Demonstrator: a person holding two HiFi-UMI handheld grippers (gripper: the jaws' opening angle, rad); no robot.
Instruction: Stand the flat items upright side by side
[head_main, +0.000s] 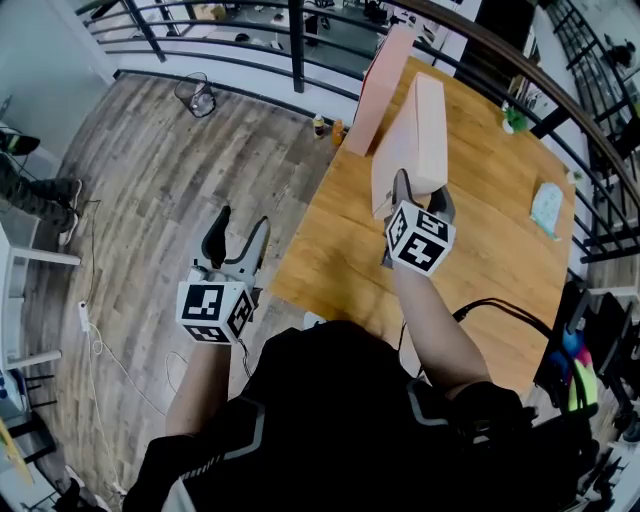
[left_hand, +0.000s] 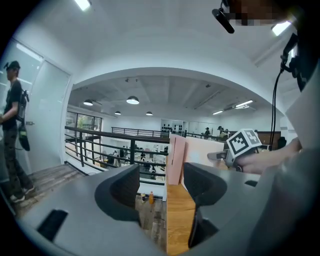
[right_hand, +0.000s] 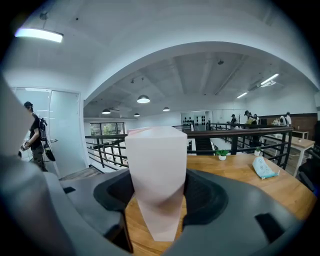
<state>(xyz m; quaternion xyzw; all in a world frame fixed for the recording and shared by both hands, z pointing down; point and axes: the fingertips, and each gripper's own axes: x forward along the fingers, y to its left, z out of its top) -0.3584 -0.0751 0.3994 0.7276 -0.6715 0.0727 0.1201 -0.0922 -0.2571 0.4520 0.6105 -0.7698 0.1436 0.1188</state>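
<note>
Brown wooden table (head_main: 480, 270) has one flat pink cardboard box (head_main: 380, 90) standing upright at its far corner. A second flat pale pink box (head_main: 420, 130) stands near it, and I cannot tell if they touch. Your right gripper (head_main: 420, 190) is clamped on its near end. I think you are placing it beside the first. Next, bring it close, keep it straight, then let go. You reach forward with that hand. Your left gripper (head_main: 240, 222) hangs off the table, jaws apart, empty.

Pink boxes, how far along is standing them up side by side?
The far box stands upright at the table edge. The near box is upright beside it, held in the right gripper. The left gripper is open, empty. Left: release it and see it stays standing.
</note>
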